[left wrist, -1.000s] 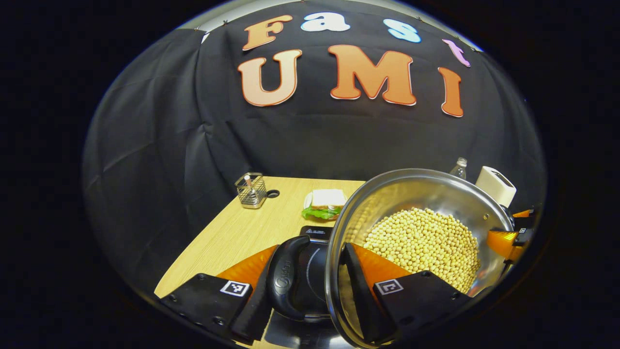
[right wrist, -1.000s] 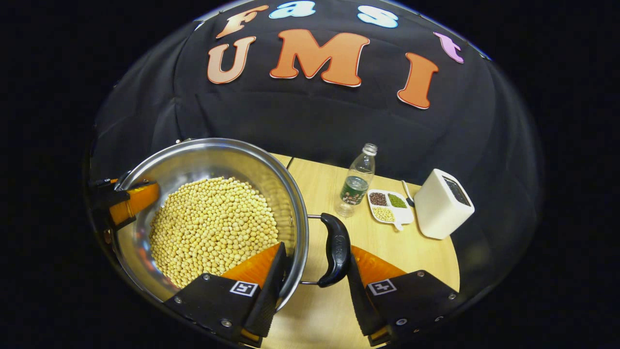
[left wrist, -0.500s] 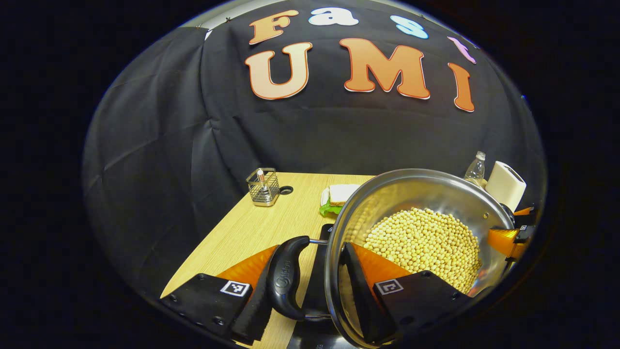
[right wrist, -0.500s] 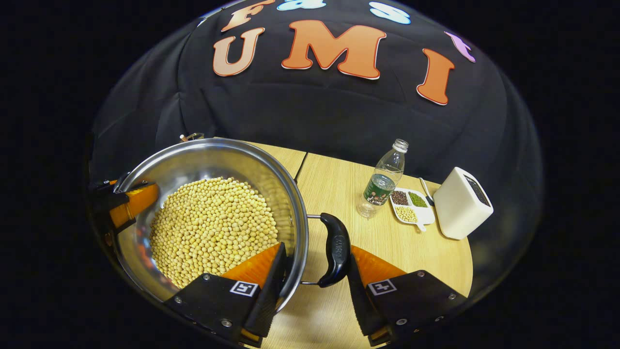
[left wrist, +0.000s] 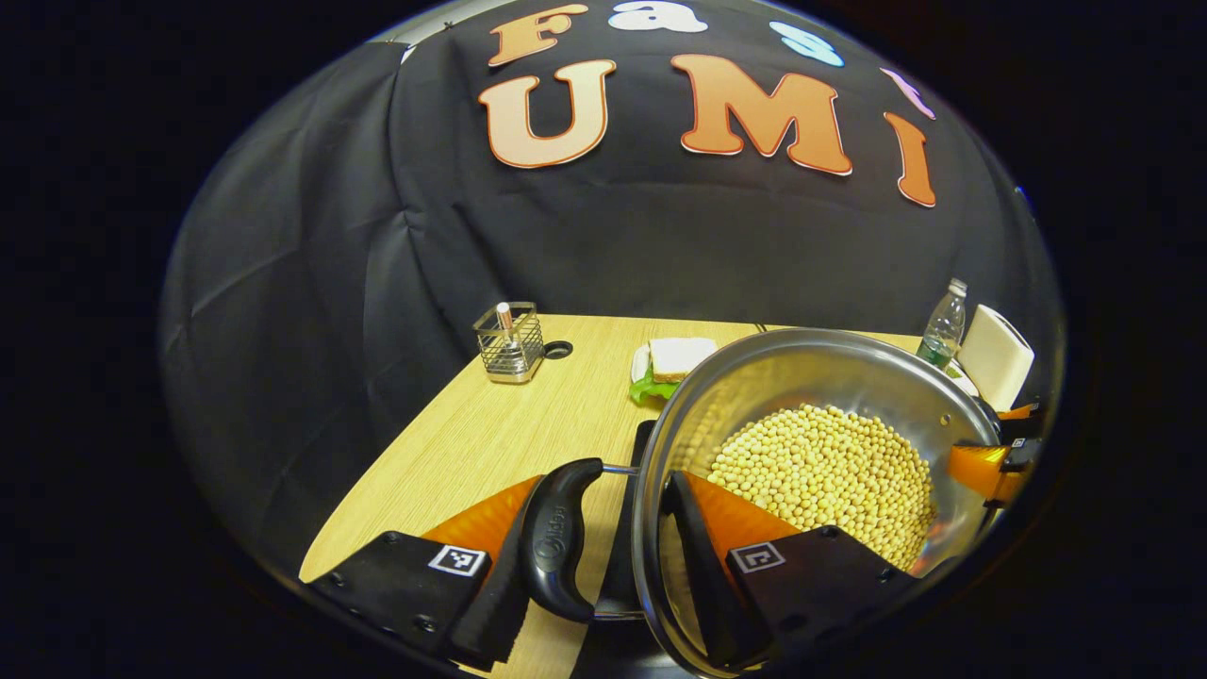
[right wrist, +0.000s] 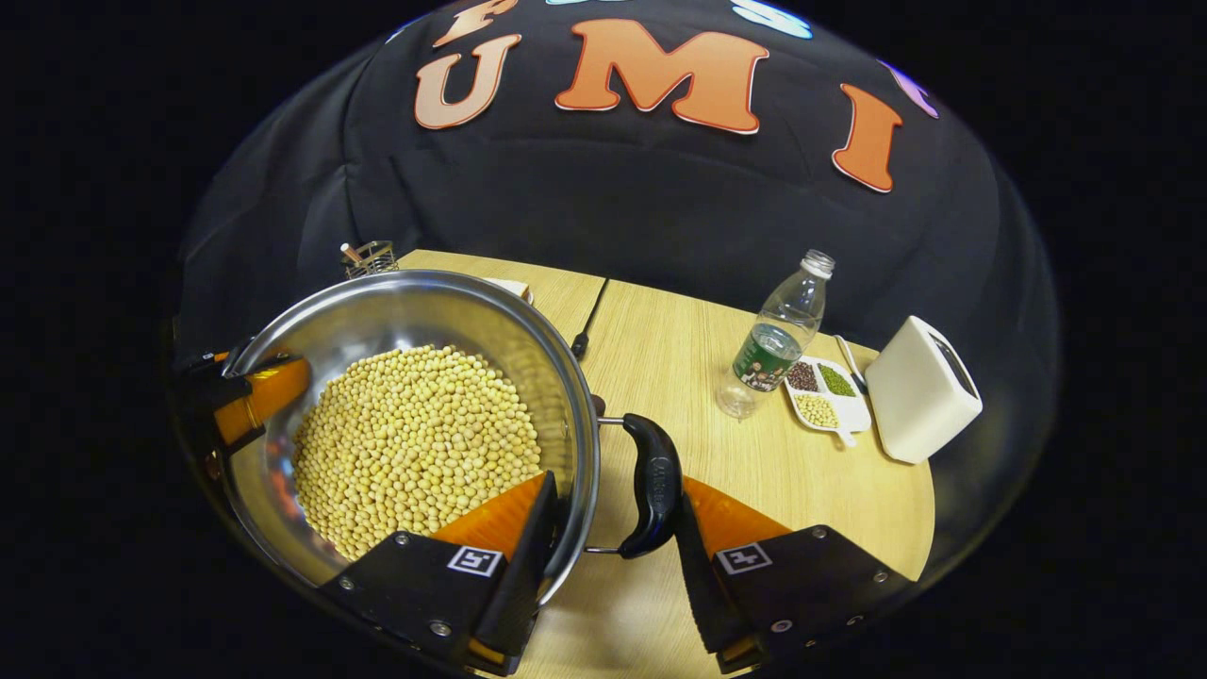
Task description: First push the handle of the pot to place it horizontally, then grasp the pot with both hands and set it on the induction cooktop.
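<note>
A steel pot [left wrist: 830, 377] heaped with yellow beans [left wrist: 825, 481] hangs between two grippers, each clamped across the rim at one of the pot's two black side handles. In the left gripper view, the left gripper [left wrist: 603, 556] grips with one finger outside the left handle [left wrist: 556, 538] and the other inside the pot wall, the pot filling the 3 o'clock side. A dark slab, seemingly the induction cooktop [left wrist: 622, 528], shows just below between handle and pot; whether the pot touches it cannot be told. In the right gripper view, the right gripper [right wrist: 613, 556] pinches the right handle [right wrist: 653, 486] and the rim the same way, the pot lying toward 9 o'clock.

Farther off on the tabletop [right wrist: 679, 377]: one plastic bottle [right wrist: 778, 339], one divided dish of three kinds of beans [right wrist: 820, 394] and one white box [right wrist: 919, 389] toward 2 o'clock. In the left gripper view, one sandwich [left wrist: 671, 363] at 12 o'clock and one wire basket [left wrist: 509, 341] at 11 o'clock.
</note>
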Tool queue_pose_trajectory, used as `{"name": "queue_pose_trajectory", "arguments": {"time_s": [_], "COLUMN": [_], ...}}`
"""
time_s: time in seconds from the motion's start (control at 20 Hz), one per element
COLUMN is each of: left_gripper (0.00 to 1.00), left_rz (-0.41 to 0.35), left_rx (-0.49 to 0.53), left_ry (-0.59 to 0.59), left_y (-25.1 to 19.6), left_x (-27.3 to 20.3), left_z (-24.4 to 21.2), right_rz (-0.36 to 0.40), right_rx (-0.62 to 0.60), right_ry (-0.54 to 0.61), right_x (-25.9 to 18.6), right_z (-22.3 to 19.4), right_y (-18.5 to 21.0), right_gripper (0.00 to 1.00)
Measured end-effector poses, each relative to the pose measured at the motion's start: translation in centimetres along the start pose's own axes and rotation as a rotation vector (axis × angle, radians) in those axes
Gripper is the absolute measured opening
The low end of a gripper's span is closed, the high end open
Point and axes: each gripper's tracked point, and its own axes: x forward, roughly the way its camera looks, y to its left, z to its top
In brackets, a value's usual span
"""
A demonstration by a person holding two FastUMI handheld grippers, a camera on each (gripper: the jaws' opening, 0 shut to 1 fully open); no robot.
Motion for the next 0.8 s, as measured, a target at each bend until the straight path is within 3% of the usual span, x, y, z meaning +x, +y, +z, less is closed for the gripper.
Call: {"name": "queue_pose_trajectory", "arguments": {"time_s": [0.8], "left_gripper": [0.79], "left_rz": [-0.015], "left_rx": [-0.04], "left_ry": [0.024], "left_y": [-0.2], "left_x": [0.7], "left_z": [-1.0], "right_rz": [-0.006], "right_rx": [0.021], "right_ry": [0.031], "right_x": [2.7], "right_z": [-0.4], "right_y": [0.7], "right_gripper": [0.68]}}
